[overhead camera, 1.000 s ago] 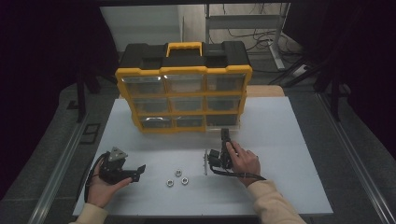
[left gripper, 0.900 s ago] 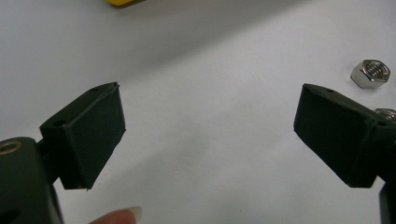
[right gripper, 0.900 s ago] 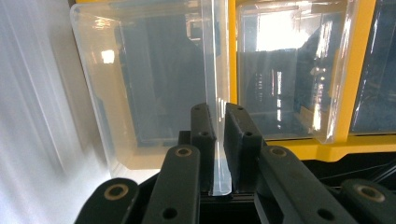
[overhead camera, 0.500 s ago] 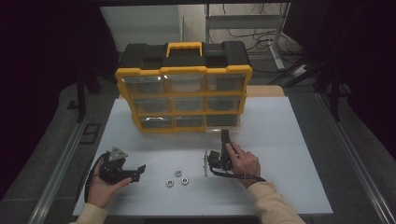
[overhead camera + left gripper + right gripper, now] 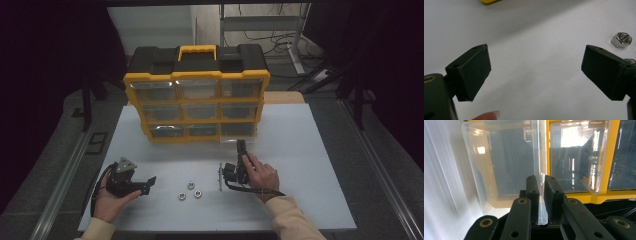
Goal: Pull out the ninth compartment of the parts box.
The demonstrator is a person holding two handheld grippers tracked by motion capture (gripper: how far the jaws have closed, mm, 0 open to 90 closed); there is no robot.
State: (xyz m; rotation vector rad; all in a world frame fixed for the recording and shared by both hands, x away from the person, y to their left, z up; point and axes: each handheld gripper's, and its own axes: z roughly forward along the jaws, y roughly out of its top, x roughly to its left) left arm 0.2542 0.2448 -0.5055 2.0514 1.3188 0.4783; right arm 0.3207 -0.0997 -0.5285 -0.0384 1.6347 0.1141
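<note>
— White counter, dark surroundings: what is carried on it?
— A yellow organizer is stood at the far edge; a clear drawer is clamped by its wall in the right gripper, just before the organizer.
— And the left gripper?
— Jaws are spread wide over bare counter near the front-left corner, beside three nuts.

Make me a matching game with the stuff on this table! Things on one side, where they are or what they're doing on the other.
Things:
1. right gripper
2. left gripper
3. hex nuts
4. organizer handle

States:
A. yellow, on top of the case
B. jaws wide apart, nothing between them
C. lying loose on the white table, between the two hands
D. clamped on the clear drawer's wall

Pairs: 1-D, 2-B, 3-C, 4-A
</note>
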